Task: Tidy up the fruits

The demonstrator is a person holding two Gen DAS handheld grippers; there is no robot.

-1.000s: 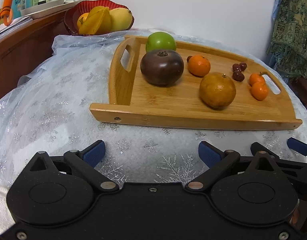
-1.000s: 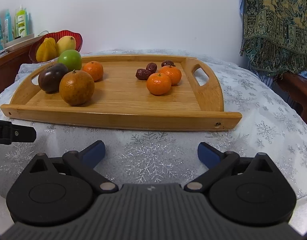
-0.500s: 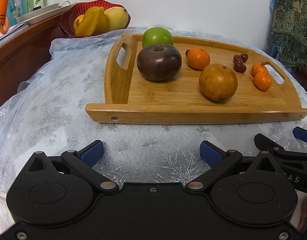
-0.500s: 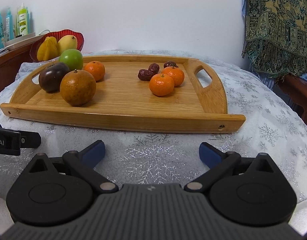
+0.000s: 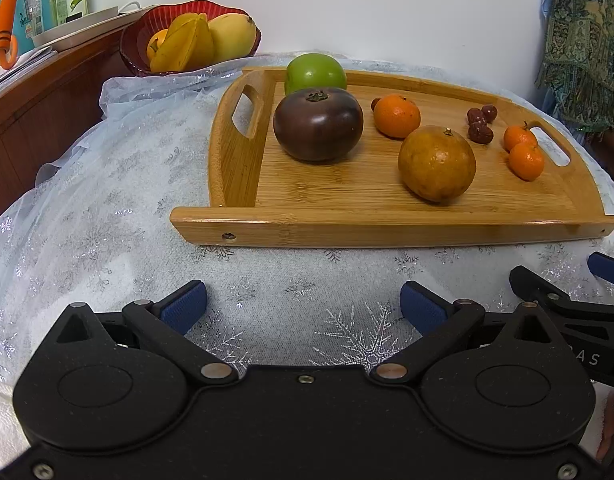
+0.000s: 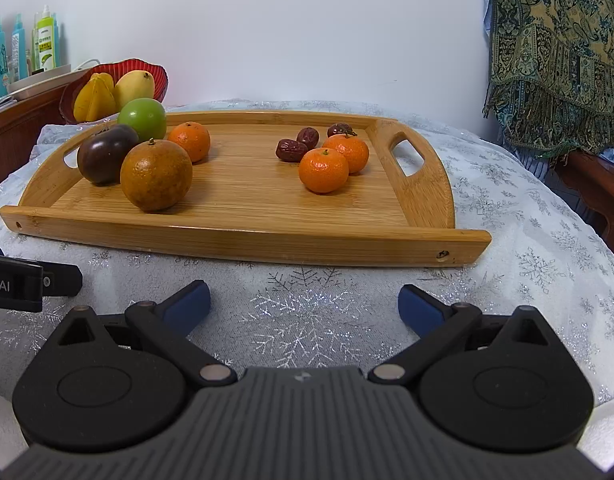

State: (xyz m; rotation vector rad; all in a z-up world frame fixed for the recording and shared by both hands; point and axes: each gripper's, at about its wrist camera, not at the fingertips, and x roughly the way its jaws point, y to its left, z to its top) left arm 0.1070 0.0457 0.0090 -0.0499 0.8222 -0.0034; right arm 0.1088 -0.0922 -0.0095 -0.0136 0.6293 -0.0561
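Observation:
A bamboo tray (image 5: pixel 387 232) (image 6: pixel 243 236) lies on the table. On it sit a green apple (image 5: pixel 315 73) (image 6: pixel 142 119), a dark purple fruit (image 5: pixel 318 125) (image 6: pixel 105 153), a brown-orange round fruit (image 5: pixel 437 163) (image 6: pixel 156 175), a mandarin (image 5: pixel 397 115) (image 6: pixel 189 141) near them, two mandarins (image 5: pixel 525 152) (image 6: pixel 333 160) at the right, and three red dates (image 5: pixel 481 124) (image 6: pixel 303 142). My left gripper (image 5: pixel 303 307) is open and empty, before the tray's front edge. My right gripper (image 6: pixel 305 304) is open and empty, also short of the tray.
A red bowl (image 5: pixel 133 46) (image 6: pixel 155 76) with a starfruit and a mango stands at the back left on a wooden sideboard (image 5: pixel 35 112) with bottles. A snowflake tablecloth (image 5: pixel 107 200) covers the table. A patterned cloth (image 6: pixel 559 52) hangs at the right.
Both grippers have drifted slightly; the tray has shifted a little in both views. The right gripper's fingers show further in at the left wrist view's right edge. Both stay open.

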